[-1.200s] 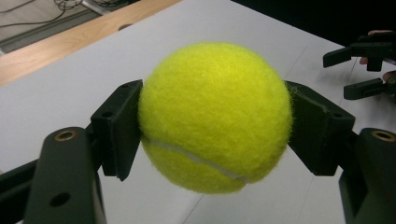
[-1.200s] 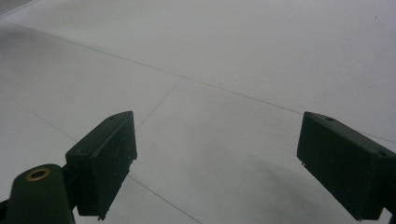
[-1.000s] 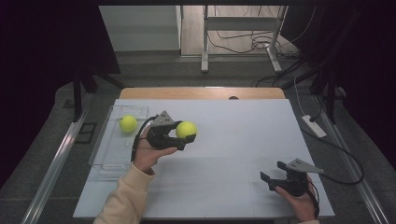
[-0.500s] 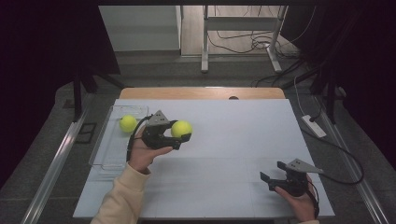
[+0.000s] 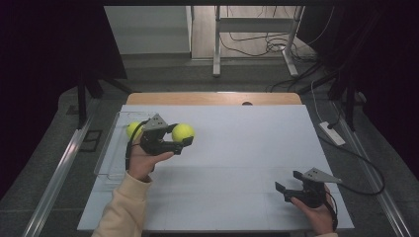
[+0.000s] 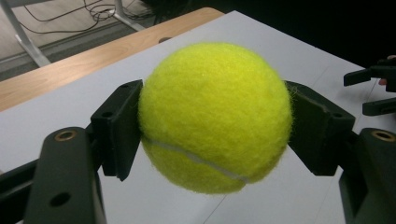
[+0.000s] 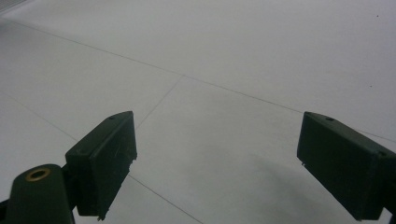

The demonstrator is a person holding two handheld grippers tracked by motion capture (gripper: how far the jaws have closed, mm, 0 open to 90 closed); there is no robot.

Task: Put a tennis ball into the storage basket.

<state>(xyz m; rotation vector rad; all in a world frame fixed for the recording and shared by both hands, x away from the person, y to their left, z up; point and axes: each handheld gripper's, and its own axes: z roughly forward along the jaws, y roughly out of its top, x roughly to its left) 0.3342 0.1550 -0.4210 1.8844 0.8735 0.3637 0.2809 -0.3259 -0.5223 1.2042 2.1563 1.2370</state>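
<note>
Yellow tennis ball (image 5: 183,132) carried beside clear tray (image 5: 109,153), second ball (image 5: 132,129) already inside | left gripper (image 6: 215,135) clamped on ball, placing pending | right gripper (image 7: 217,163) spread wide, empty, over table (image 7: 224,56)

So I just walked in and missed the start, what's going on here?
A person at a white table works a gripper in each hand. The left gripper is shut on a tennis ball, holding it beside a clear tray where a second ball sits. The right gripper rests near the table's front right corner, jaws open, nothing between them.
</note>
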